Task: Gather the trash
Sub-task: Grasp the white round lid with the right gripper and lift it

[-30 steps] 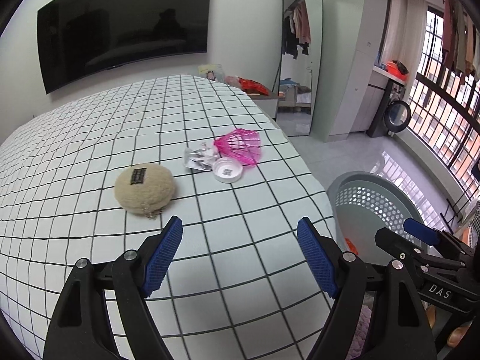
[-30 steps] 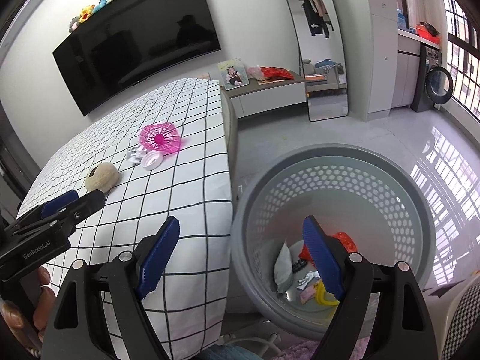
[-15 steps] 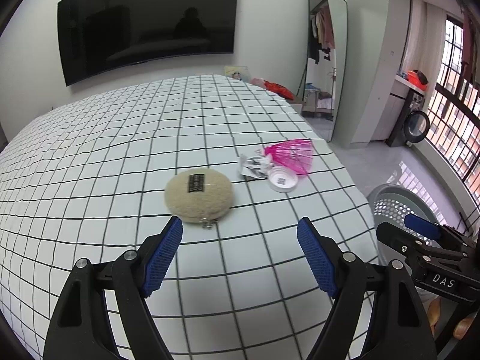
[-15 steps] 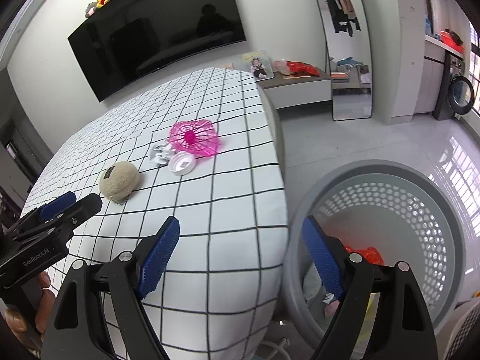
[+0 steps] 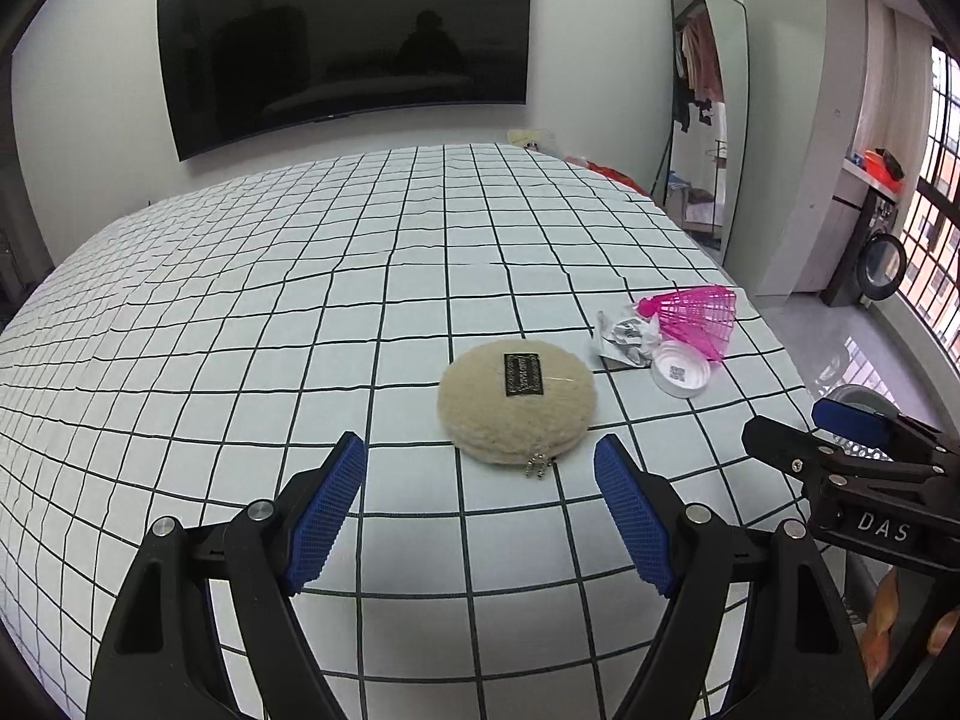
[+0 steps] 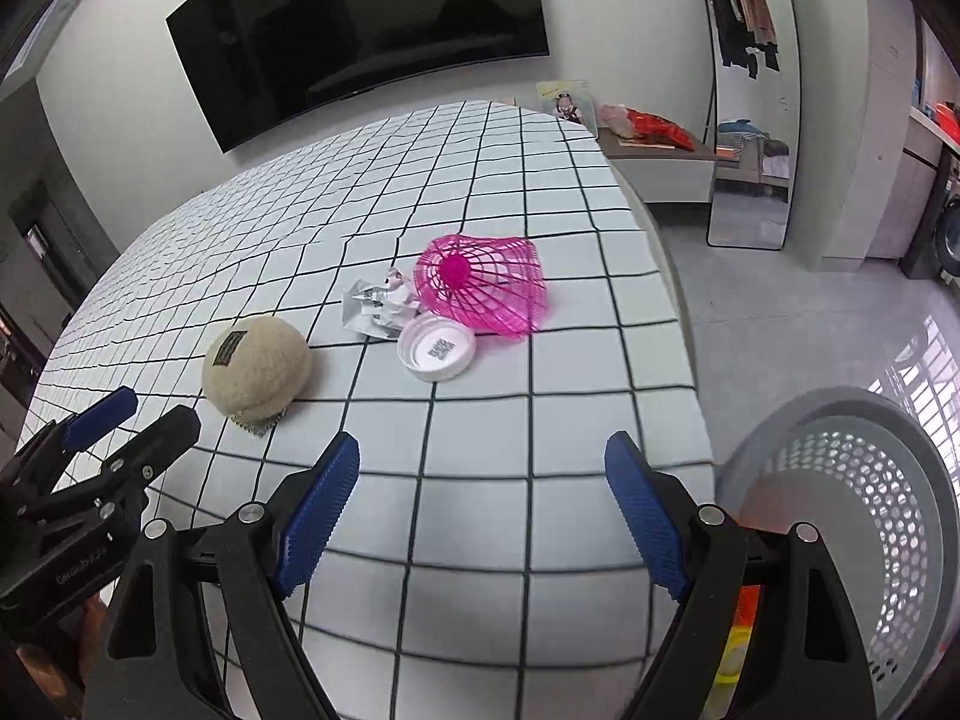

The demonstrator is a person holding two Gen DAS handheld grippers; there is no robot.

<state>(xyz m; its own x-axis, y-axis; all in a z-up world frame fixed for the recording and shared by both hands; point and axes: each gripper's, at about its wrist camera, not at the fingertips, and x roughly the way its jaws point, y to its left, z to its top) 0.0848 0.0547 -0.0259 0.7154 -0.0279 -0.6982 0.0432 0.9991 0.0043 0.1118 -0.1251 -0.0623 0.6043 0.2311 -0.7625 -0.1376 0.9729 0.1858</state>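
Note:
On the checked bed sheet [image 5: 300, 312] lie a round beige fluffy pouch [image 5: 517, 402] [image 6: 257, 363], a crumpled silver wrapper [image 5: 624, 333] [image 6: 375, 306], a white lid [image 5: 681, 369] [image 6: 437, 351] and a pink plastic mesh basket [image 5: 696, 315] [image 6: 483, 285]. My left gripper [image 5: 480, 504] hangs open just short of the pouch. Short of the lid, my right gripper [image 6: 480, 510] is open and empty above the sheet. Each gripper shows at the edge of the other's view.
A grey perforated basket [image 6: 870, 516] stands on the floor right of the bed, with some items inside. Beyond are a wall television [image 5: 342, 42], a standing mirror [image 5: 708, 114], a low shelf [image 6: 660, 150] and a washing machine [image 5: 879, 261].
Both grippers have swung left from the grey basket over the bed. The pouch now lies in front of the left gripper, the lid and pink basket in front of the right.

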